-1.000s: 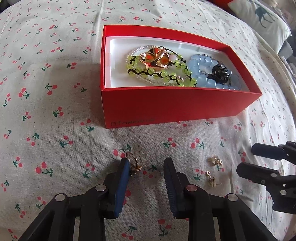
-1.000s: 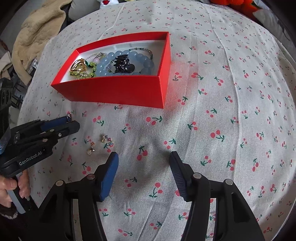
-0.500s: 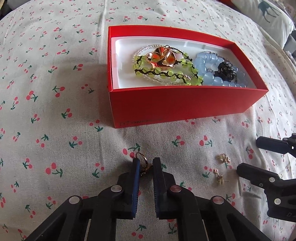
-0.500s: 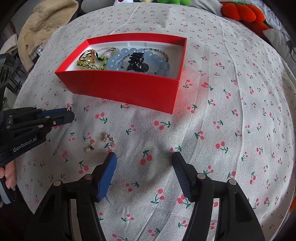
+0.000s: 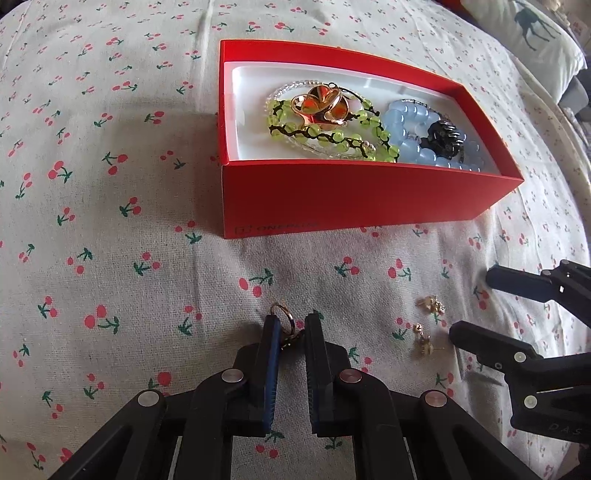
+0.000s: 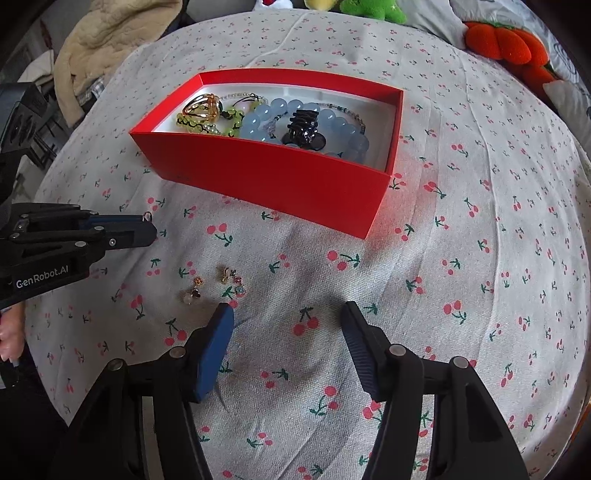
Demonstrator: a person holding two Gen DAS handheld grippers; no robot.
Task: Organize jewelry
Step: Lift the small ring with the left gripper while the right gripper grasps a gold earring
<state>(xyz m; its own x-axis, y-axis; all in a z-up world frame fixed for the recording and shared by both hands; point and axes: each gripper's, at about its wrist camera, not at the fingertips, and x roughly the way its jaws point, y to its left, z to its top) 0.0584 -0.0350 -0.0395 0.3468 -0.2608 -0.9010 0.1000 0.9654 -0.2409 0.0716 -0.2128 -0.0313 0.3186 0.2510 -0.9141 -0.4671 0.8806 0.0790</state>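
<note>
A red box (image 5: 369,199) (image 6: 273,177) holds green beads (image 5: 332,138), a gold ornament (image 5: 319,107), blue beads (image 5: 410,118) (image 6: 266,114) and a black clip (image 5: 443,138) (image 6: 304,123). My left gripper (image 5: 290,325) (image 6: 147,227) is shut on a small gold ring (image 5: 286,317), held just above the cherry-print cloth in front of the box. Two small earrings (image 5: 430,304) (image 5: 423,341) lie on the cloth to its right; they also show in the right wrist view (image 6: 231,277) (image 6: 194,291). My right gripper (image 6: 286,317) (image 5: 472,306) is open and empty, just right of the earrings.
The cherry-print cloth (image 6: 461,240) covers a rounded surface that drops off at the edges. A beige blanket (image 6: 107,40) and soft toys (image 6: 502,44) lie at the back. A pillow (image 5: 528,33) lies at the far right in the left wrist view.
My left gripper closed on the gold ring and has lifted it slightly off the cloth. My right gripper has drawn back a little and stays open.
</note>
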